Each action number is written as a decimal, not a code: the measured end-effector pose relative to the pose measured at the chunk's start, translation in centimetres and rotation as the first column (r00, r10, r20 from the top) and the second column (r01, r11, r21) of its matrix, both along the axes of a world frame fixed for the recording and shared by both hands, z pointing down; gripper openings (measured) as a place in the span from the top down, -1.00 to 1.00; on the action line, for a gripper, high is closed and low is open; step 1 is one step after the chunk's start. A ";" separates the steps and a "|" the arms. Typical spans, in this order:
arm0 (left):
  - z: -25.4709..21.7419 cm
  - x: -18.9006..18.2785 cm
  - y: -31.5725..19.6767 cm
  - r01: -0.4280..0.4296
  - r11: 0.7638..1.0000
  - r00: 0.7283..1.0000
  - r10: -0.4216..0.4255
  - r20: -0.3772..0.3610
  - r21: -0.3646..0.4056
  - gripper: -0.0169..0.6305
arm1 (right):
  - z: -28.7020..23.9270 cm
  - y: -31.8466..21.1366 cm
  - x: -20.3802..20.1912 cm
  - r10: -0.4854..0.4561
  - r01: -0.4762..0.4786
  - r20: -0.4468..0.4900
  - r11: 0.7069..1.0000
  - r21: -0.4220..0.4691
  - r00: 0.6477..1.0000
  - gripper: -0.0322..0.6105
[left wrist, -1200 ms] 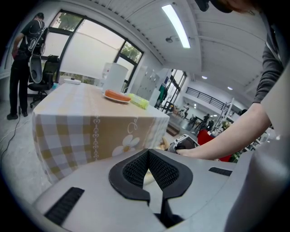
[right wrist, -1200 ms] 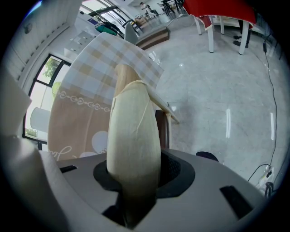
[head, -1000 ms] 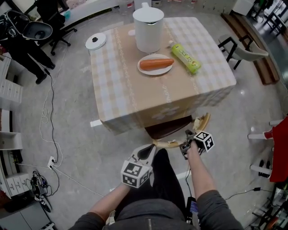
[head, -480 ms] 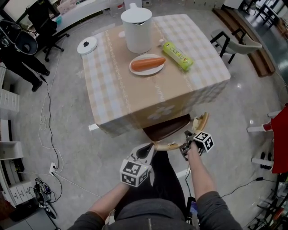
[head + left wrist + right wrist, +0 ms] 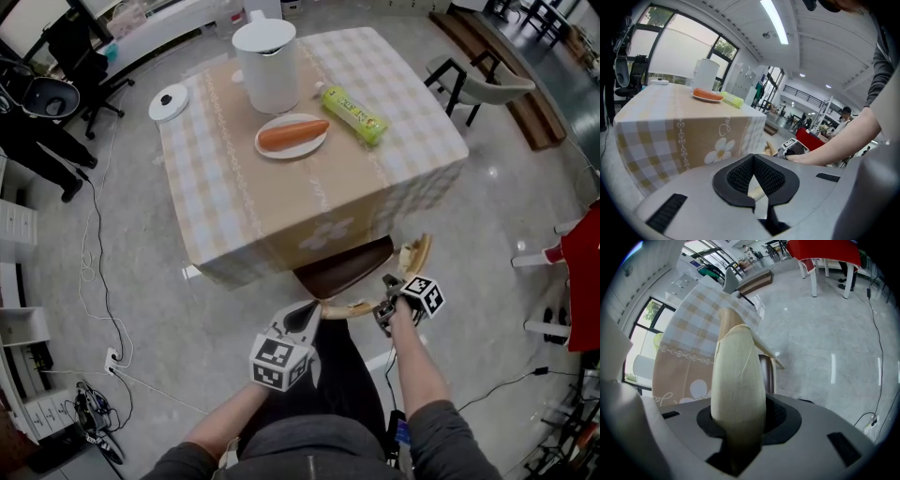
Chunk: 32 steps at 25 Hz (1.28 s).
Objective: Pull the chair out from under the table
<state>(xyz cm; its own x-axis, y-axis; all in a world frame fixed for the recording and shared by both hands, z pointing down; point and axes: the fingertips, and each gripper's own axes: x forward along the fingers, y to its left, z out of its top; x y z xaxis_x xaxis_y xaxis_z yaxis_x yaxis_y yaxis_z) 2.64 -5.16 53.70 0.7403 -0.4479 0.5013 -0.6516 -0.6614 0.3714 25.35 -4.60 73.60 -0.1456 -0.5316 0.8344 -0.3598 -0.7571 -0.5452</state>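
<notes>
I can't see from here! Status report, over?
Left gripper, right gripper clamped on chair backrest. Seat partly under table. Only person's legs behind.

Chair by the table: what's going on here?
A person holds a gripper in each hand, and both clamp the curved wooden backrest of the chair. The left gripper is shut on its left end, the right gripper further right. The chair sits partly under the table, so the pull is not finished.
</notes>
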 end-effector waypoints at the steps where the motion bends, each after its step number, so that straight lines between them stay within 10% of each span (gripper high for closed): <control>1: 0.0 0.1 0.0 -0.002 1.000 1.000 0.002 0.001 0.000 0.92 | 0.0 0.1 0.1 -0.002 0.002 0.000 1.000 -0.001 1.000 0.48; 32: 0.2 3.6 1.9 -0.102 0.995 0.995 0.103 0.011 -0.009 0.92 | -0.3 4.8 4.7 -0.024 0.023 -0.019 1.000 -0.016 1.000 0.48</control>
<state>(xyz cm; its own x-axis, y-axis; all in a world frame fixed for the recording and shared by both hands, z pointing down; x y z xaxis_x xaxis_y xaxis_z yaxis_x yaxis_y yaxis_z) 6.24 -3.30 53.94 0.7765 -0.3655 0.5133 -0.5847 -0.7217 0.3706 30.07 0.19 73.31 -0.1422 -0.5149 0.8454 -0.3877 -0.7569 -0.5261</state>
